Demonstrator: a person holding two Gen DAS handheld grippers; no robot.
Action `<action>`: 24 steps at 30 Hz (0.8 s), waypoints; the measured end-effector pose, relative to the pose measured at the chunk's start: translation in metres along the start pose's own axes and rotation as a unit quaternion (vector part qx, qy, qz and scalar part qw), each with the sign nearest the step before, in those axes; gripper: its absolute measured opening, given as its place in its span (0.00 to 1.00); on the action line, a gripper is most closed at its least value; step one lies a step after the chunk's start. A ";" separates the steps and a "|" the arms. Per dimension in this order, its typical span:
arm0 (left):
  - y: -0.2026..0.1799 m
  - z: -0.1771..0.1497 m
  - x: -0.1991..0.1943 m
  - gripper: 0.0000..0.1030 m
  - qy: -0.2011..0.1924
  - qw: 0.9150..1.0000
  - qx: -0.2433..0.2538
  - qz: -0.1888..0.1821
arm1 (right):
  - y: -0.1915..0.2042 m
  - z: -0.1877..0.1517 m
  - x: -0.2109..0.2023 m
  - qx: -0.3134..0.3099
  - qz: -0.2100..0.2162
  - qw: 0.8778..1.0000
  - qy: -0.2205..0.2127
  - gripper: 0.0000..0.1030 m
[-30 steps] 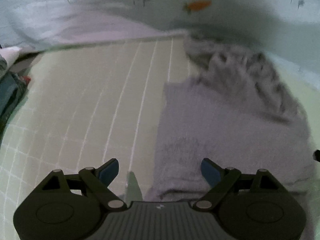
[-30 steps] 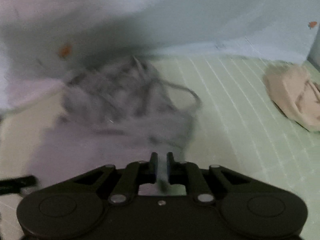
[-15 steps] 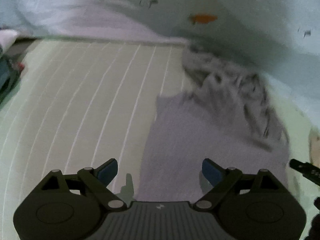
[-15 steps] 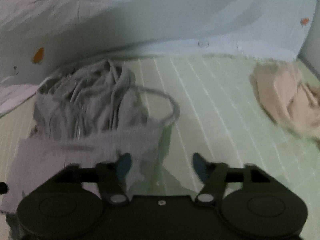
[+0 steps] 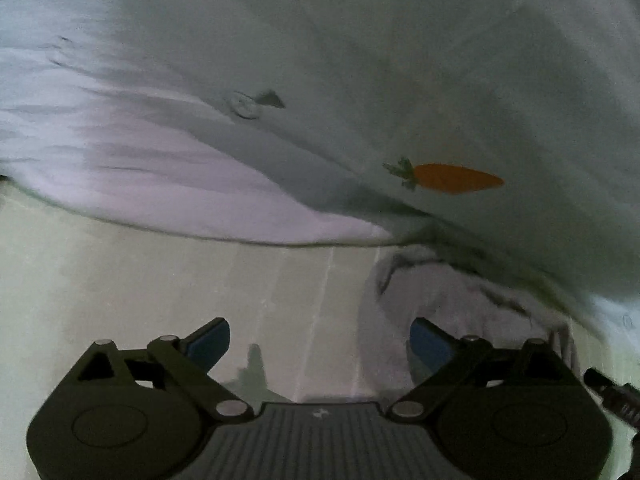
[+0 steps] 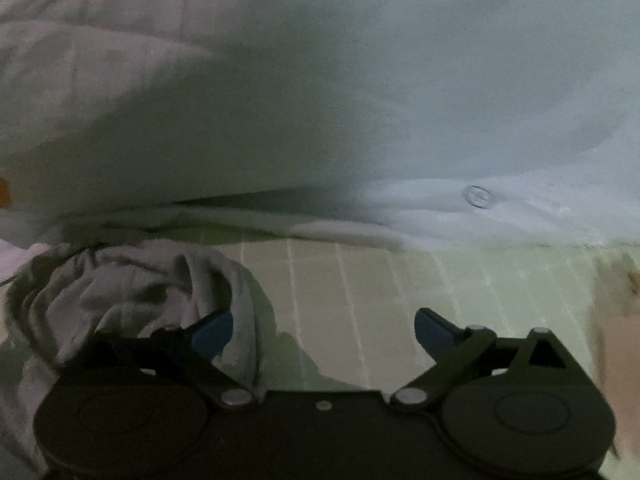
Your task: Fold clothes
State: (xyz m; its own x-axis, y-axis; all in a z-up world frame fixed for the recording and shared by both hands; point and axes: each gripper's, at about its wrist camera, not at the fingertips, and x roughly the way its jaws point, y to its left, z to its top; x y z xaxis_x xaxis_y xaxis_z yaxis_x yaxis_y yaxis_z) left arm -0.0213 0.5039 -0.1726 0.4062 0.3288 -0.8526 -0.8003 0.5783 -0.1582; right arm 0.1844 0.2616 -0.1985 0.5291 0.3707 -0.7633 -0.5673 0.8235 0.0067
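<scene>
Nearest in the left wrist view, the left gripper [image 5: 318, 340] points steeply down at the pale green grid-lined sheet [image 5: 168, 280]; its jaws are opening, blue-padded fingers [image 5: 210, 340] spread wide, with only bare sheet and a white grid line between them. The grey garment [image 5: 452, 300] lies crumpled just right of that gripper, its near fold passing behind the right-hand pad without being pinched. At the far right edge of this view a dark bit of the other tool [image 5: 612, 396] pokes in. Only the left view shows the orange carrot print [image 5: 456, 178] on the light blue quilt [image 5: 400, 60] heaped beyond the sheet, and a lilac fabric [image 5: 192, 196] spread at the left under the quilt's edge. In the right wrist view, the right gripper [image 6: 323, 330] also tilts downward, and its jaws are opening too, set wide and holding nothing; bare sheet [image 6: 360, 280] lies between the pads. Here the grey garment [image 6: 120, 292] sits bunched at the left, its folds rising behind and around the left finger [image 6: 212, 334], loose rather than gripped. Only this view shows a blurred beige cloth [image 6: 620, 344] at the near right edge. Farther back the quilt [image 6: 400, 80] fills the whole upper half, shadowed in its middle.
</scene>
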 end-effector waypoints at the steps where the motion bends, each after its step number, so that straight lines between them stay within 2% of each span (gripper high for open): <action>1: -0.004 0.002 0.010 0.93 0.010 1.000 0.003 0.001 | 0.003 0.002 0.009 -0.008 0.002 1.000 0.007 0.96; 4: -0.012 -0.001 0.033 0.94 0.028 0.999 0.032 0.008 | 0.007 0.002 0.029 -0.024 0.003 0.999 0.023 0.95; 6: -0.014 -0.006 0.038 0.94 0.017 0.997 0.060 0.038 | 0.002 0.001 0.033 -0.018 -0.011 1.000 0.019 0.96; 8: -0.015 -0.010 0.039 0.96 0.004 0.992 0.088 0.087 | -0.008 0.001 0.029 -0.005 -0.044 0.999 0.012 0.96; 11: -0.010 -0.015 0.024 0.96 -0.013 0.987 0.101 0.120 | -0.026 -0.004 0.009 0.004 -0.080 0.997 -0.006 0.96; 14: -0.007 -0.024 -0.007 0.96 -0.041 0.987 0.100 0.121 | -0.034 -0.014 -0.030 0.001 -0.088 0.995 -0.042 0.96; 17: -0.004 -0.035 -0.054 0.96 -0.092 0.985 0.094 0.109 | -0.031 -0.024 -0.079 -0.014 -0.105 0.990 -0.090 0.96; 24: 0.010 -0.056 -0.150 0.96 -0.194 0.977 0.048 0.076 | -0.027 -0.046 -0.181 -0.008 -0.092 0.980 -0.177 0.96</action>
State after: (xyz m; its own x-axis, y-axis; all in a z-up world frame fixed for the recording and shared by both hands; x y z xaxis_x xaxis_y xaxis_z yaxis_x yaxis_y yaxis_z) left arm -0.1152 0.4186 -0.0740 0.4371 0.6641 -0.6066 -0.8267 0.5623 0.0199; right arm 0.0751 0.1521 -0.0899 0.8077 0.3442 -0.4788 -0.4495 0.8849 -0.1221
